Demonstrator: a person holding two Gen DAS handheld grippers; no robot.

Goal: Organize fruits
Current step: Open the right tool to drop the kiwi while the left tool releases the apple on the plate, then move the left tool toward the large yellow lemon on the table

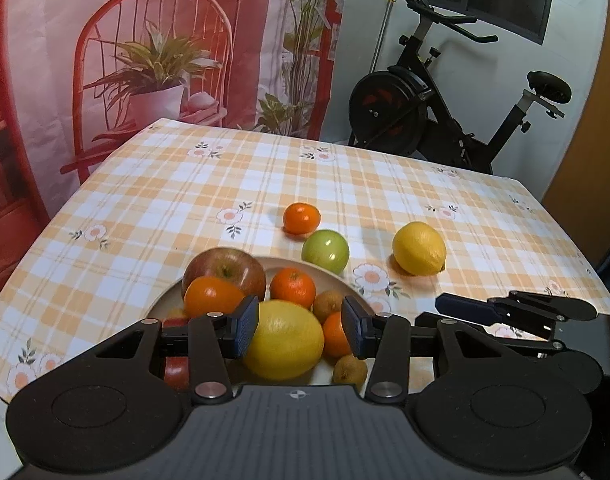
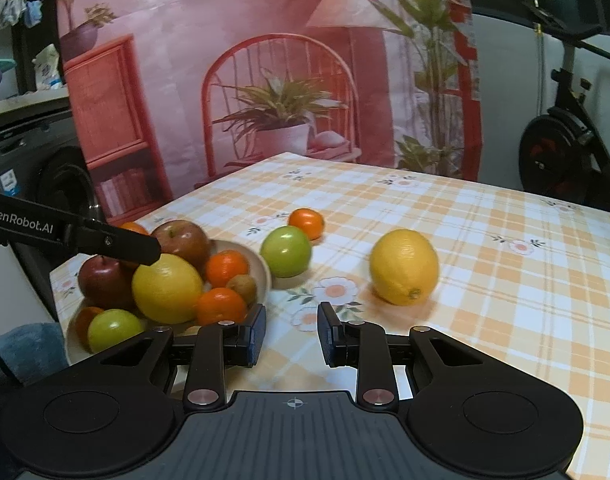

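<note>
Both grippers are held low over the near edge of the table (image 2: 505, 240). Nothing is carried by the right gripper (image 2: 291, 334): its jaws stand at their narrowest, a small gap left between the pads, with only cloth seen through it. The left gripper (image 1: 300, 330) stands partly open above the bowl (image 1: 283, 262); a lemon (image 1: 284, 339) that lies in the bowl is framed between its pads, but whether the pads press on it cannot be told, and from the right wrist view the finger appears to hover just over the pile.

The bowl is already well filled: apples, mandarins, kiwis and that lemon are heaped in it. Three fruits are left loose on the cloth. Nearest to the right gripper, ahead and to its right, lies a second lemon (image 2: 404, 266), its long axis tilted, with the nub end turned down toward the camera. A green apple (image 2: 286, 251) sits just beside the bowl's rim, ahead and slightly left. A mandarin (image 2: 306, 223) rests just behind the apple, farthest off.

The loose lemon is judged to fall to the right hand, which is the nearer; the jaws would have to be opened wide first and set across its short axis.
</note>
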